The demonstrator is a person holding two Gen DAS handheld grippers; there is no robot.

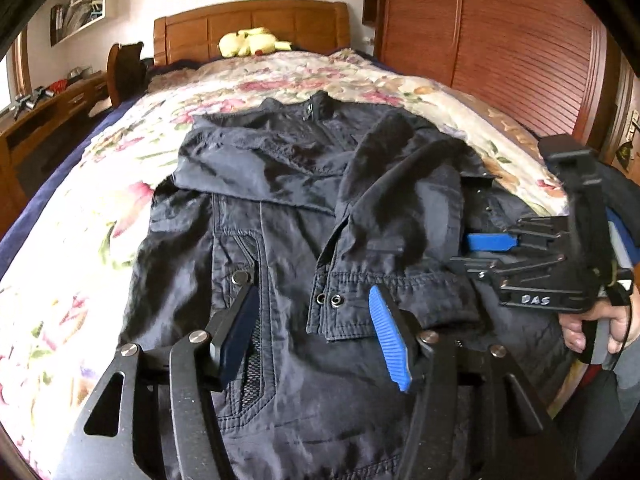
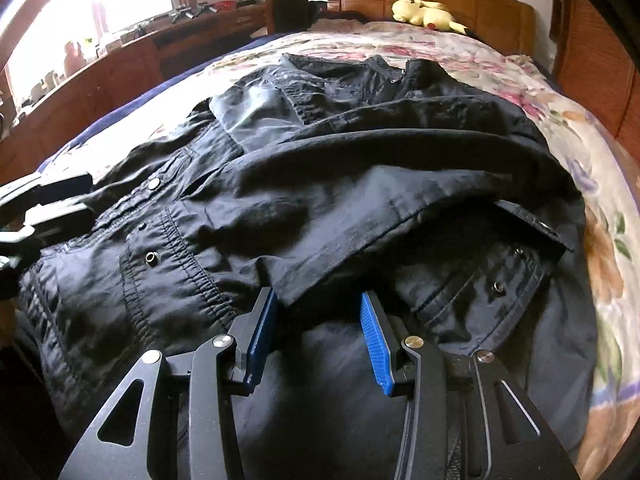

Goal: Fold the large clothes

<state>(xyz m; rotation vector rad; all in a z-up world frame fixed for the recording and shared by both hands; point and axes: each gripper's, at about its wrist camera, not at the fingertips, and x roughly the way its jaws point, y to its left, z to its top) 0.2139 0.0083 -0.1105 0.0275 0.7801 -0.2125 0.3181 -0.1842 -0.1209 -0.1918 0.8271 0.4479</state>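
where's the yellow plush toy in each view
Left wrist view: yellow plush toy top centre, against the wooden headboard.
Right wrist view: plush toy top right of centre, at the same headboard.
Shared landmark: black jacket on the floral bedspread.

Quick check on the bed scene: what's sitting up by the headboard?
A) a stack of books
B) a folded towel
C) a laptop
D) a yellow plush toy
D: a yellow plush toy lies on the floral bedspread against the wooden headboard, beyond the dark jacket; the right wrist view shows it too.
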